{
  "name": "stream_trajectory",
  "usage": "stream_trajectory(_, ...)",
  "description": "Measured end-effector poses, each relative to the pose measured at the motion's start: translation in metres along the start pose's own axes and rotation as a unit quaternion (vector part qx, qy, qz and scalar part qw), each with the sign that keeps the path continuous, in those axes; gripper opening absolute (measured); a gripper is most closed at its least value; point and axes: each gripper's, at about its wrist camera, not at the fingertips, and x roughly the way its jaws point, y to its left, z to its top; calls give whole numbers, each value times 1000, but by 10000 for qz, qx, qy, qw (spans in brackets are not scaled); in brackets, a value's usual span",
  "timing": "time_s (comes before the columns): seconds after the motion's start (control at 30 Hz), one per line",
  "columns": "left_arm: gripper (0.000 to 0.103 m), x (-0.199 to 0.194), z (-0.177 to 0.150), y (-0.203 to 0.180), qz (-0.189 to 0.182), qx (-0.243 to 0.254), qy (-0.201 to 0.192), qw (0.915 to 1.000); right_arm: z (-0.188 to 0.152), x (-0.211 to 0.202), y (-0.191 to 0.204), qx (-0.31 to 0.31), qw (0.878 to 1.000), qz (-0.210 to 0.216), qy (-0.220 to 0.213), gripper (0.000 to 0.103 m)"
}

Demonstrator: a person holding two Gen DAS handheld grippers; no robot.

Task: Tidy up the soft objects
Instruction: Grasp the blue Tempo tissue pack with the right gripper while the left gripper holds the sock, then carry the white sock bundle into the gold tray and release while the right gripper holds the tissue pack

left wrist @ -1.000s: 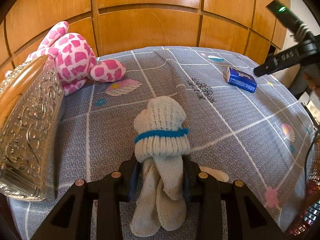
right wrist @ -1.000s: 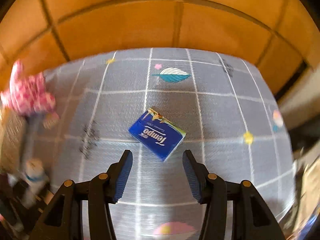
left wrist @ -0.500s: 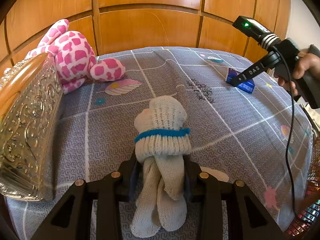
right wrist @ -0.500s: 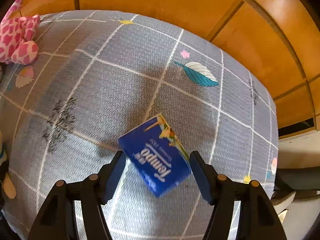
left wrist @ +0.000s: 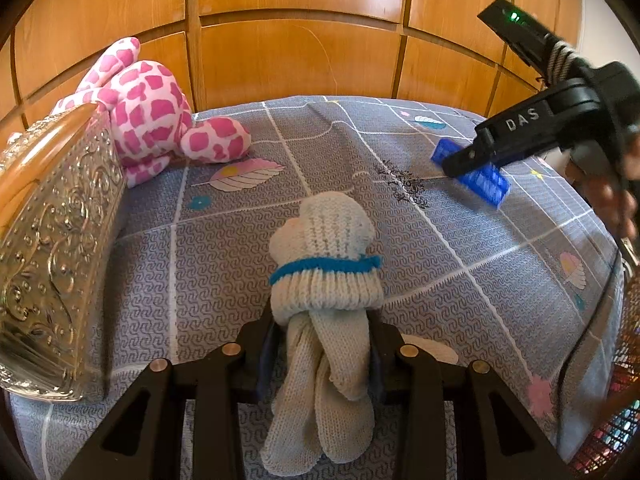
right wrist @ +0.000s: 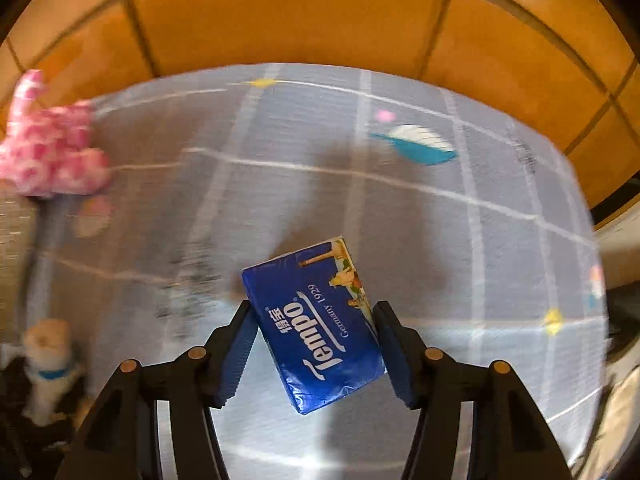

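Note:
A rolled pair of cream socks [left wrist: 324,248] with a blue band lies on the bed, and my left gripper [left wrist: 323,320] is shut on its loose ends. The same socks [right wrist: 46,340] show blurred at the lower left of the right wrist view. A blue Tempo tissue pack [right wrist: 320,328] lies askew on the cover between the fingers of my right gripper [right wrist: 314,312]. Its jaws are closing, and the pads stand right at the pack's two long edges. From the left wrist view the tissue pack [left wrist: 486,184] is partly hidden by that gripper. A pink-and-white plush toy [left wrist: 148,112] lies at the back left.
The grey patterned bed cover [left wrist: 460,260] fills both views, backed by a wooden panelled wall [left wrist: 300,52]. An ornate silver box [left wrist: 52,240] stands at the left edge of the bed. A person's hand [left wrist: 616,200] holds the right gripper at the far right.
The right gripper has come down over the tissue pack, which now sits between its fingers instead of ahead of them. The left gripper and the socks have not moved.

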Motion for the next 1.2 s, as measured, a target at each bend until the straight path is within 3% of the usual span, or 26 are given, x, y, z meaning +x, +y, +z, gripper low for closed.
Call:
stream_trajectory(0.17, 39, -2, -1, 1, -16, -24, -8, 10000, -20, 4, 39, 89, 9974, 636, 321, 60)
stream_trajectory(0.37, 39, -2, -1, 0, 16, 2, -2, 10000, -33, 16, 52, 214, 9986, 386, 294, 59)
stream_trajectory(0.5, 39, -3, -1, -1, 56, 36, -10, 10000, -39, 16, 64, -79, 9998, 54, 180, 58)
stream_trajectory(0.73, 35, -1, 4, -7, 161, 133, 101, 9997, -43, 13, 72, -151, 9998, -27, 153, 58)
stream_trajectory(0.83, 32, -3, 15, -7, 99, 105, 276, 9995, -35, 18, 63, -156, 9997, 13, 182, 58)
stream_trajectory(1.07, 32, -39, 82, 11, -194, -256, -61, 9995, -34, 21, 71, -229, 9996, 7, 164, 58)
stream_trajectory(1.2, 32, -51, 116, 40, 60, -461, -182, 9988, -35, 20, 76, -340, 9993, -75, 127, 57)
